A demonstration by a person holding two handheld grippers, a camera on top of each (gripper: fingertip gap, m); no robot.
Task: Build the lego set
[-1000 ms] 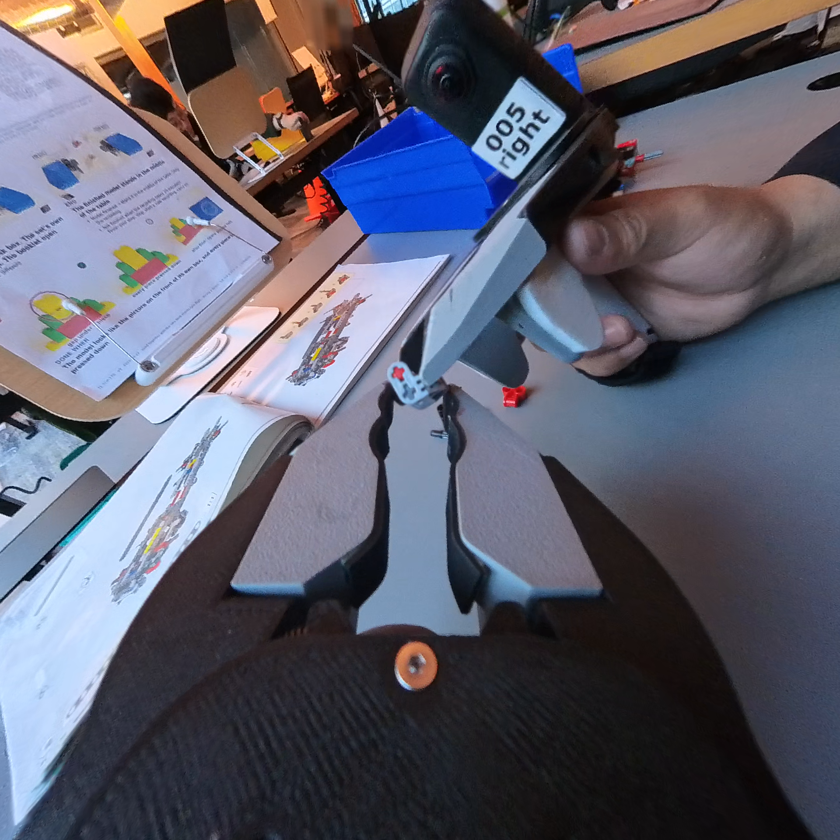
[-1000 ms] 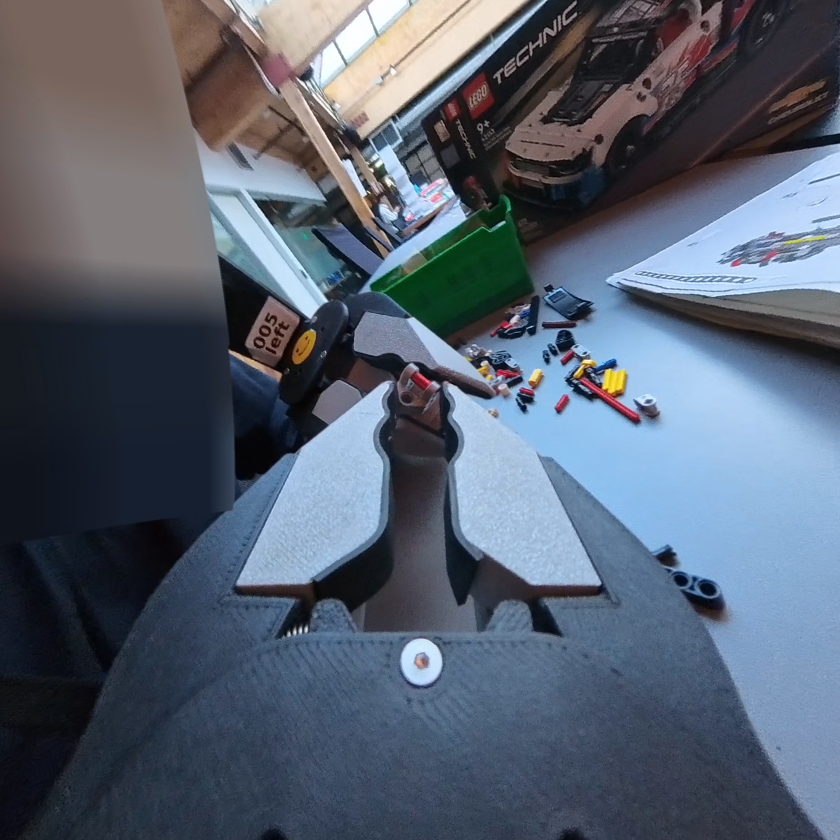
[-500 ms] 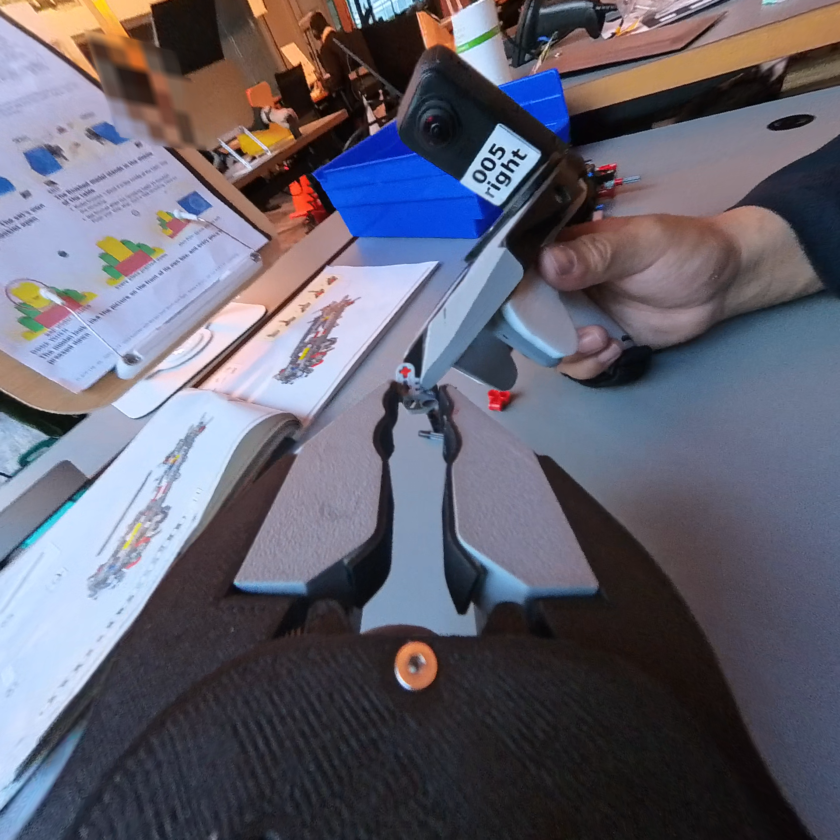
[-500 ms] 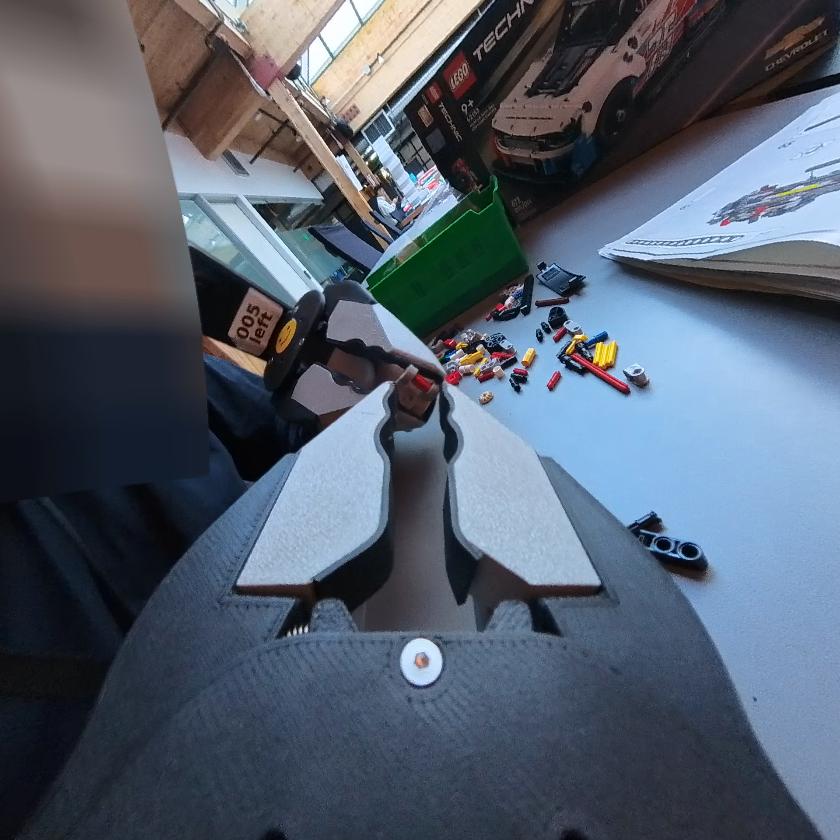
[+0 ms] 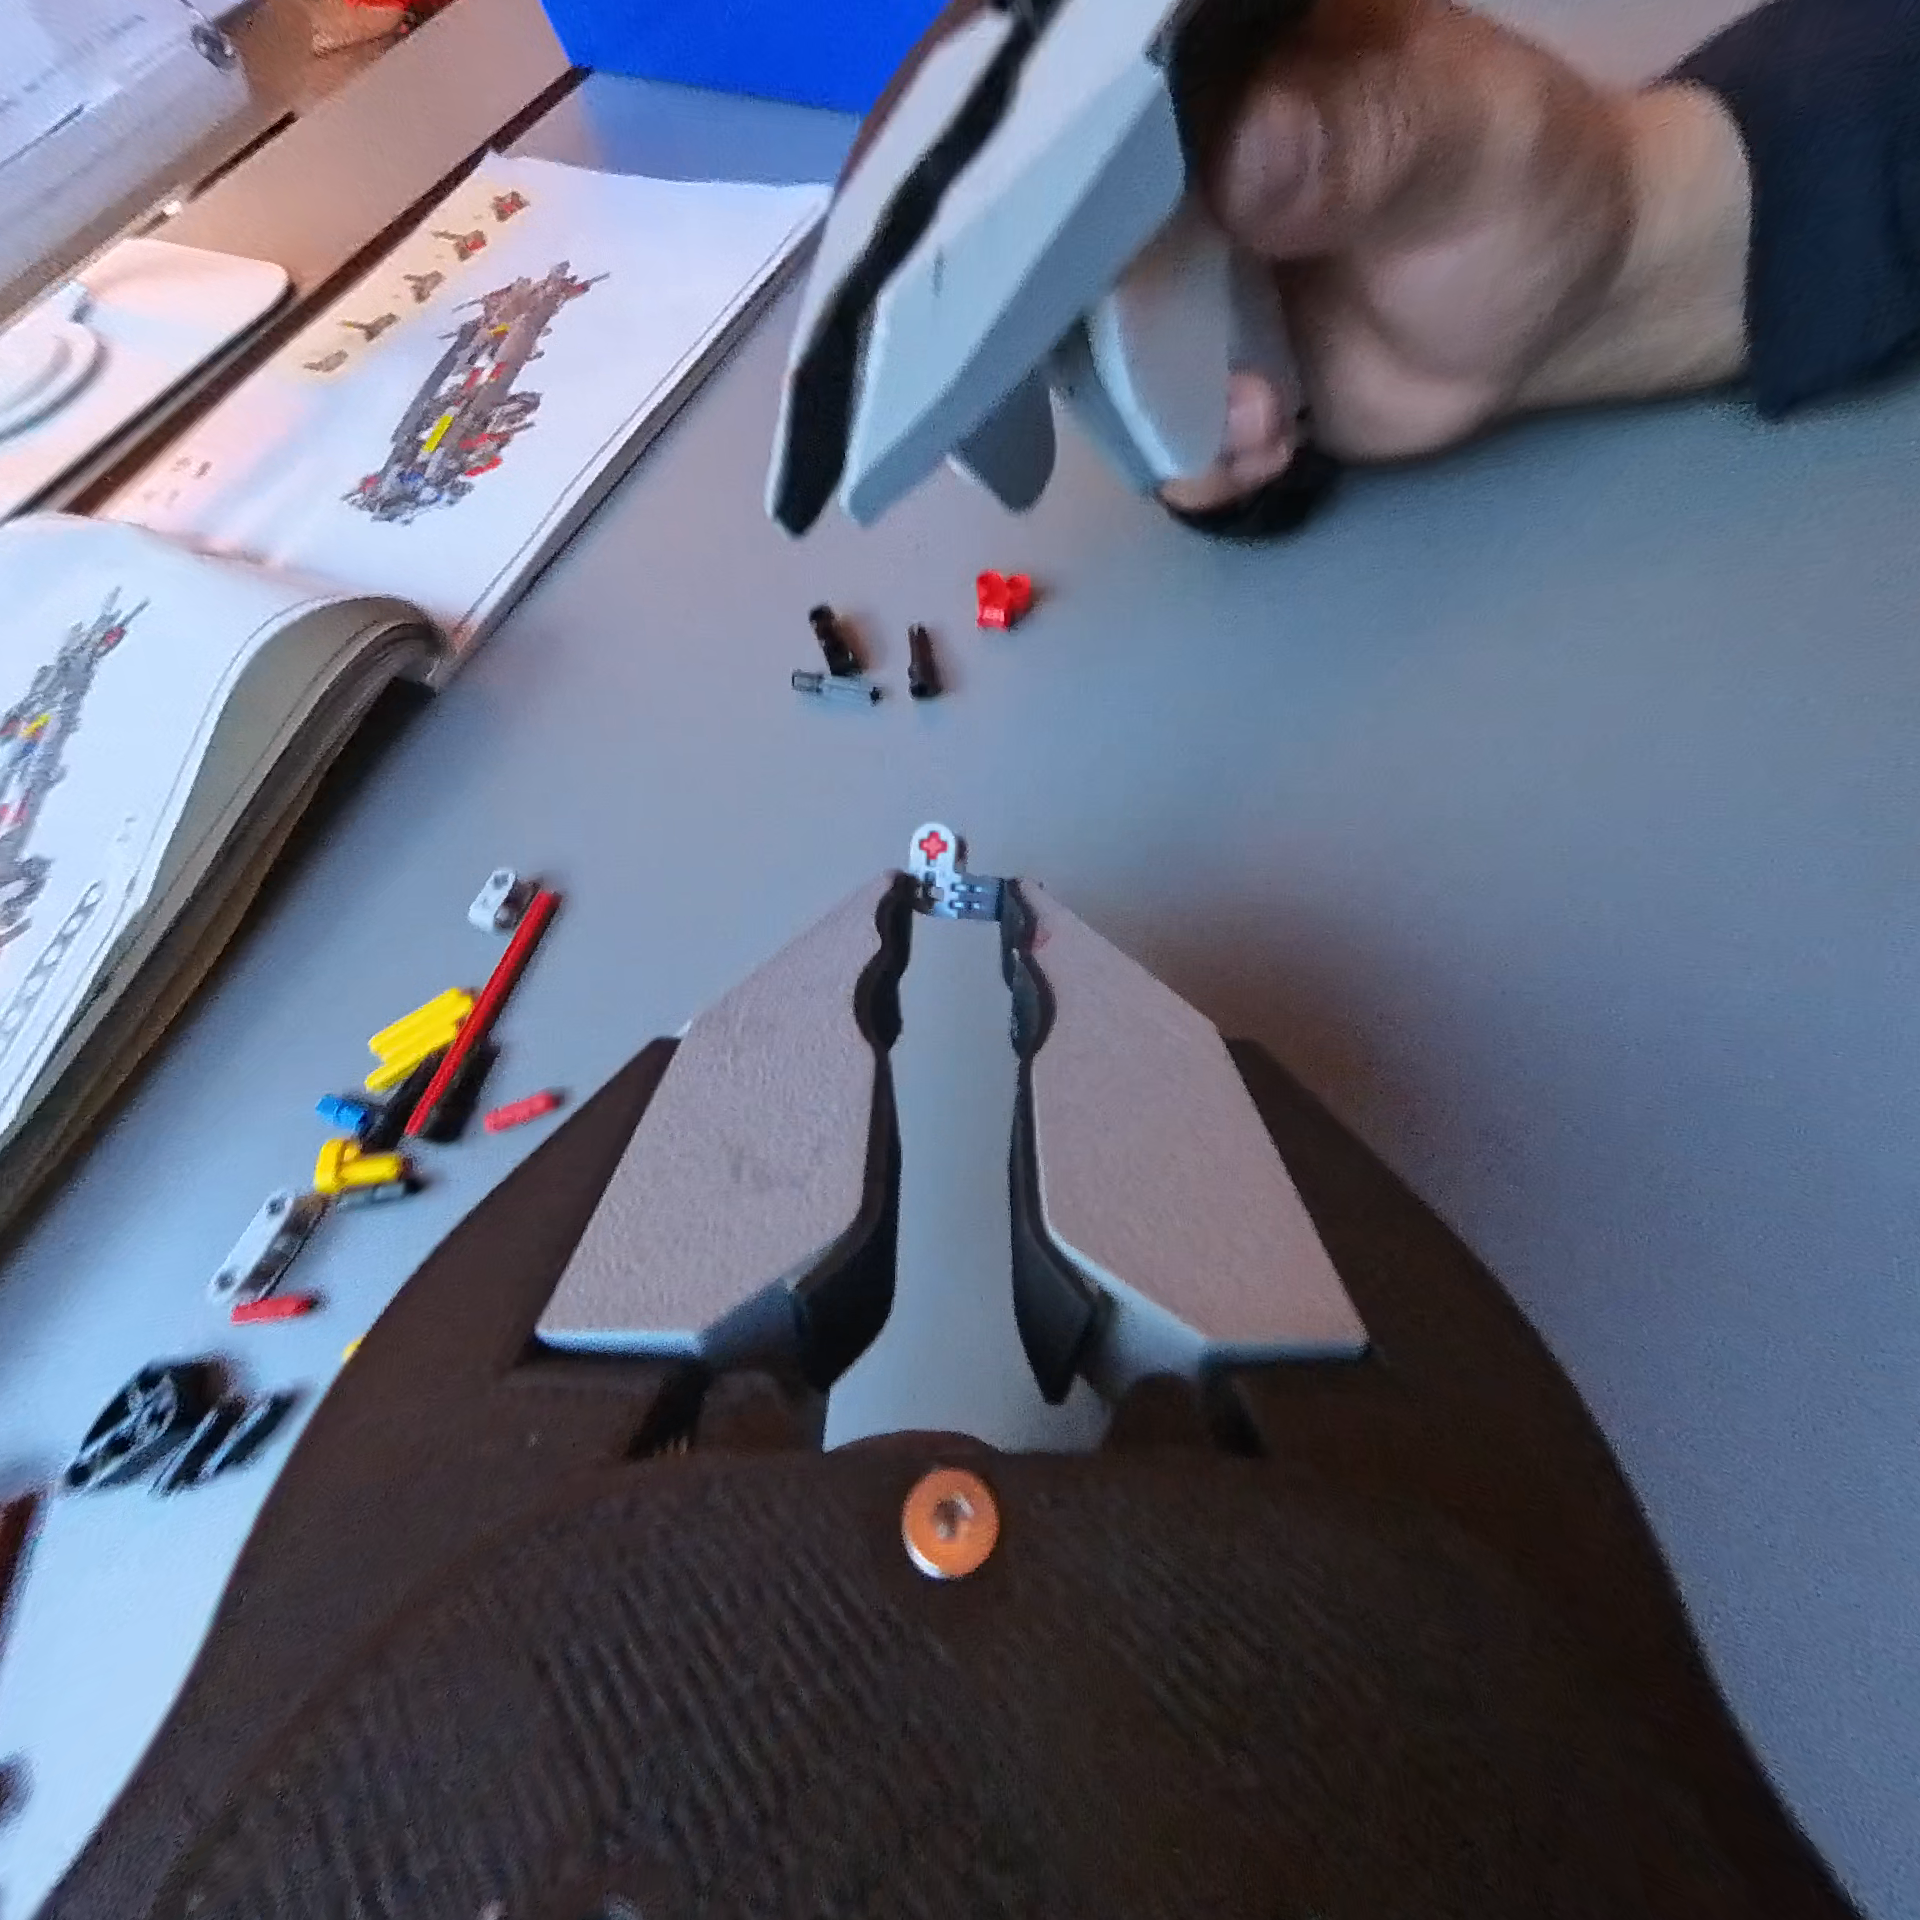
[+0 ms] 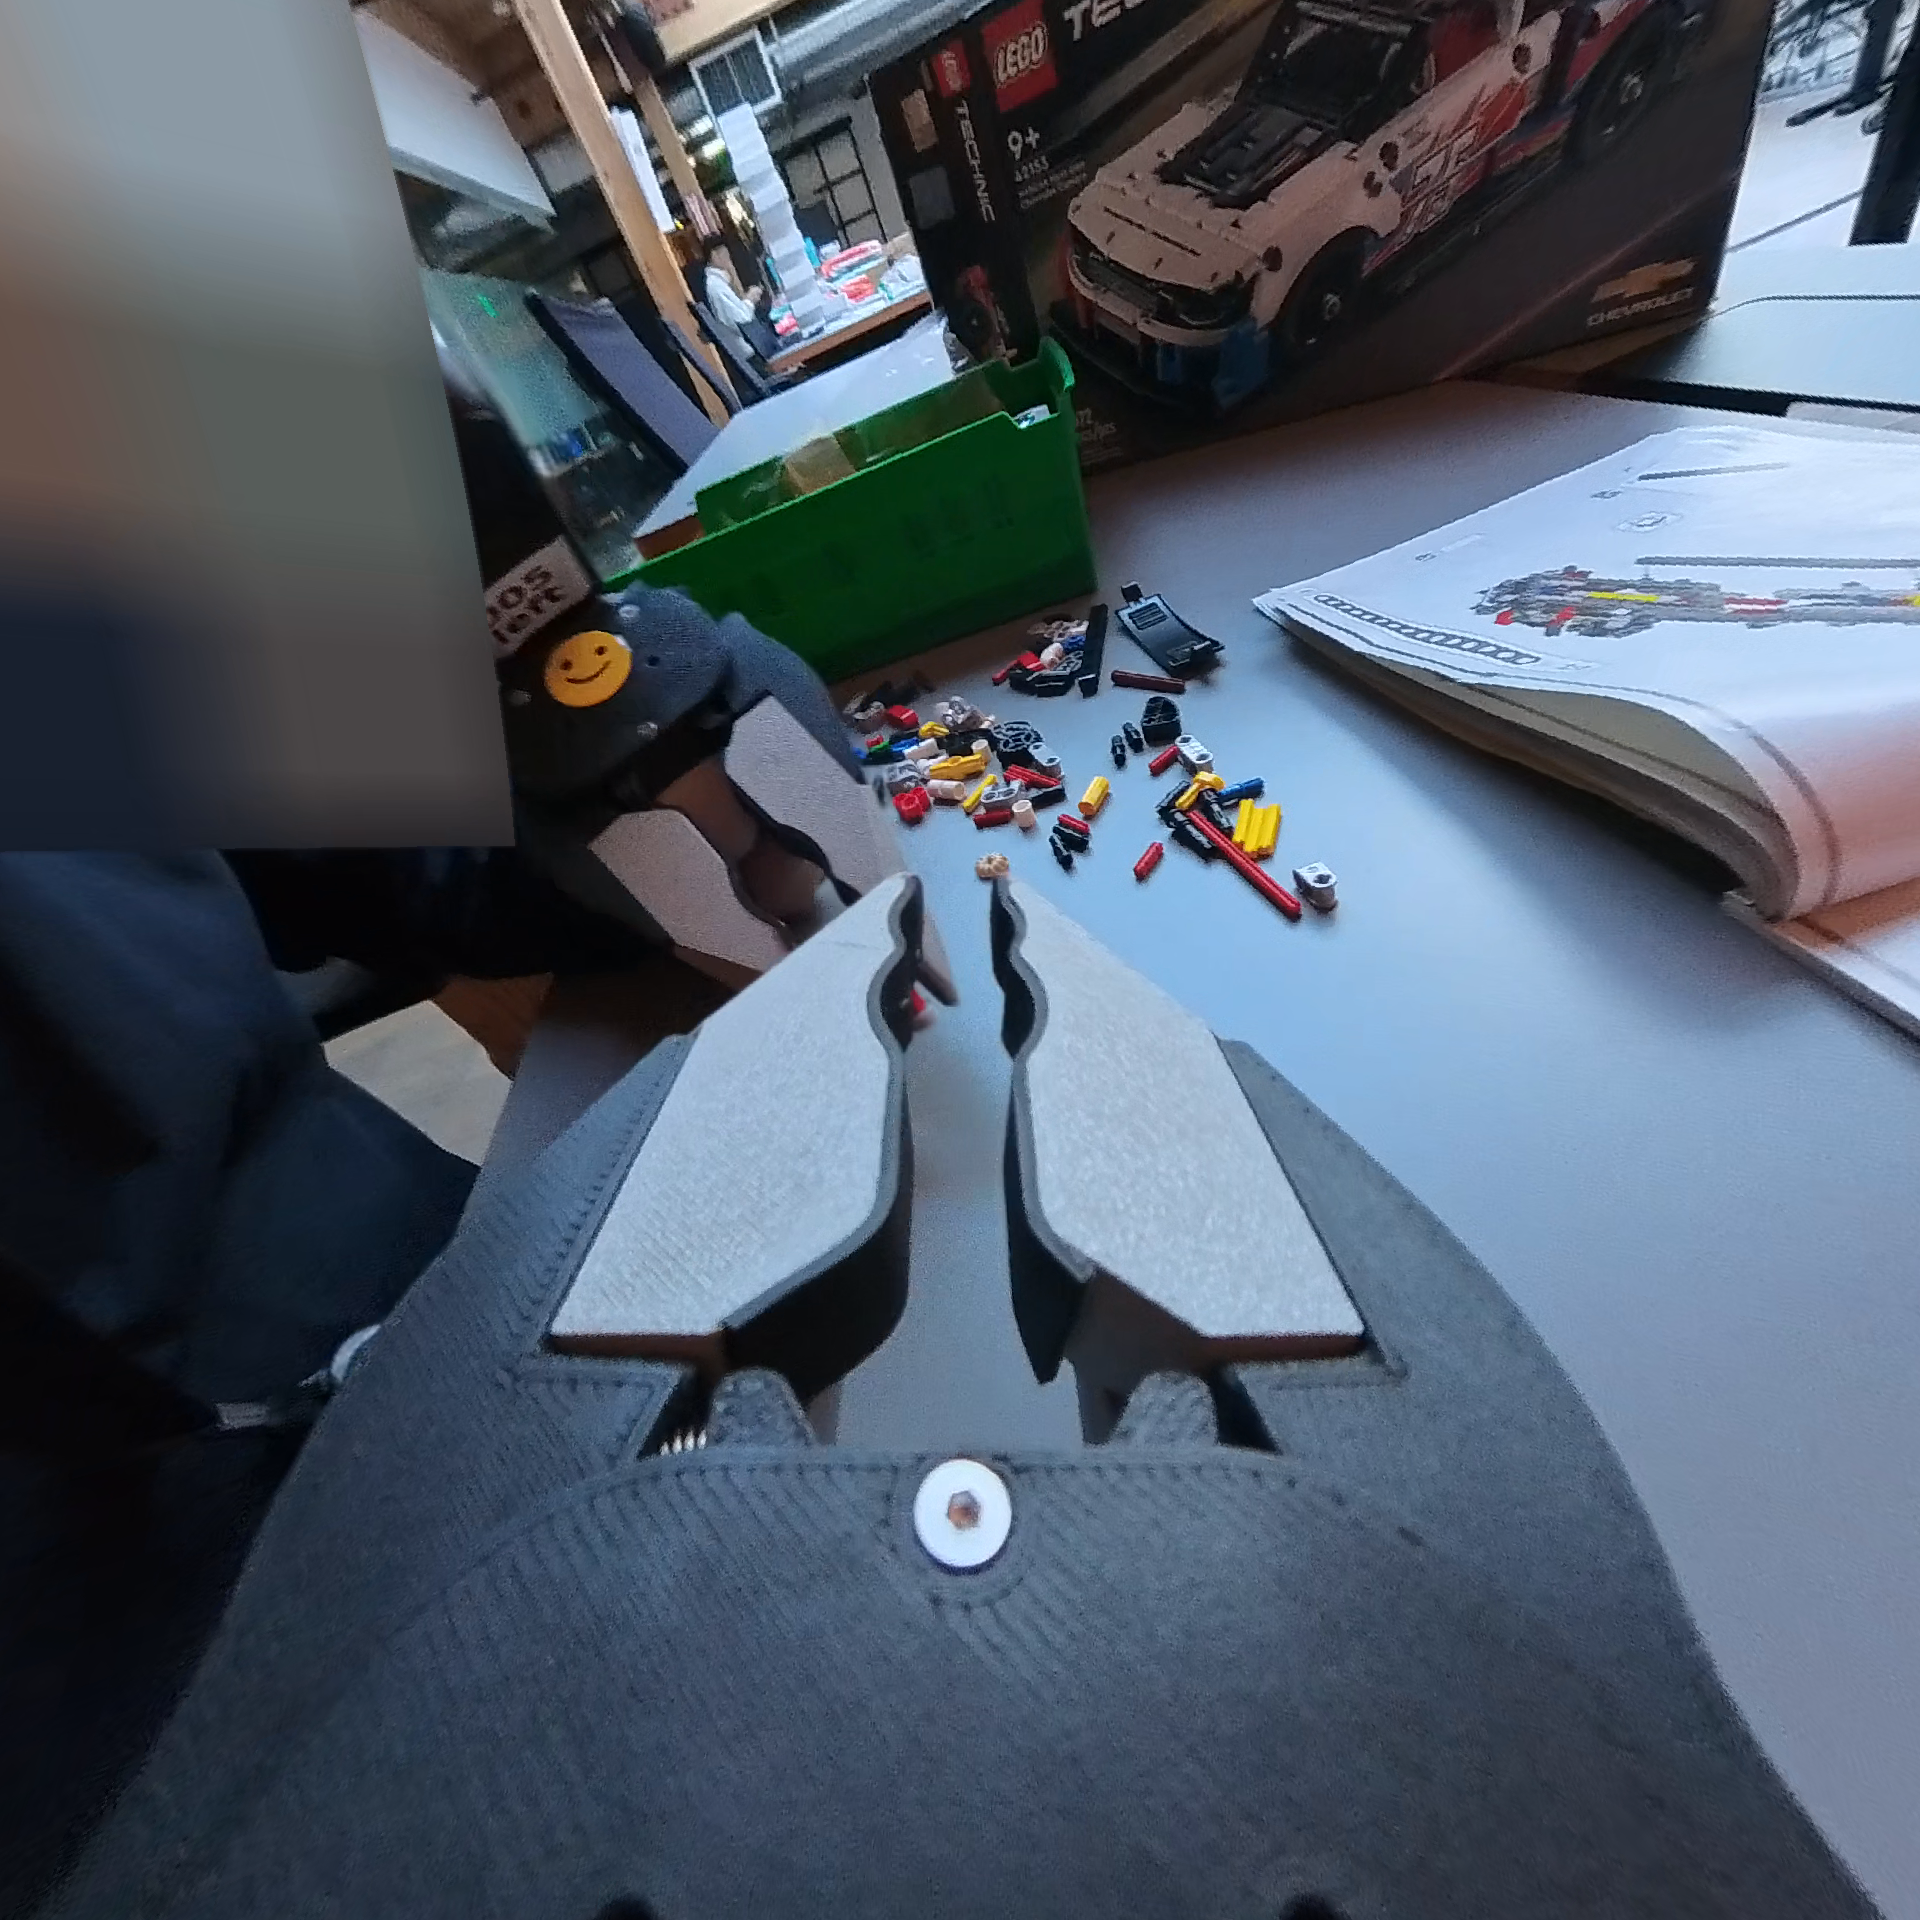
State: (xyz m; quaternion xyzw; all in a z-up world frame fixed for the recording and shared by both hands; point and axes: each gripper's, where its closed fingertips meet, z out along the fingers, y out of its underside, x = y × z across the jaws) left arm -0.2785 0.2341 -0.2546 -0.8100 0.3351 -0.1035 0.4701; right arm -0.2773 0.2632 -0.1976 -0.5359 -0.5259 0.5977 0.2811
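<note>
At the far left an open booklet (image 5: 208, 727) lies on the grey tabletop (image 5: 1455, 935), with a scatter of yellow, red, blue and black parts (image 5: 416, 1070) near its right edge. Right of these, the left gripper (image 5: 956, 896) pinches a small grey piece (image 5: 951, 881) with a red cross in its rounded end. Both fingers press on the piece's sides, and it is carried just above the tabletop. Farther off lie two black pins (image 5: 831, 634), a grey pin (image 5: 836, 688) and a red part (image 5: 1003, 601). Above and beyond them hangs the right gripper (image 5: 826, 509), held by a hand (image 5: 1455, 239) at the far right. Half a second ago its tips met the grey piece at the left fingers; now the two grippers stand well apart and only the left one has the piece. The right fingers (image 6: 1101, 1049) stand a narrow way apart with bare tabletop showing between them. A tan gear (image 6: 992, 864) lies just beyond their tips, with a green bin (image 6: 883, 551) farther off.
</note>
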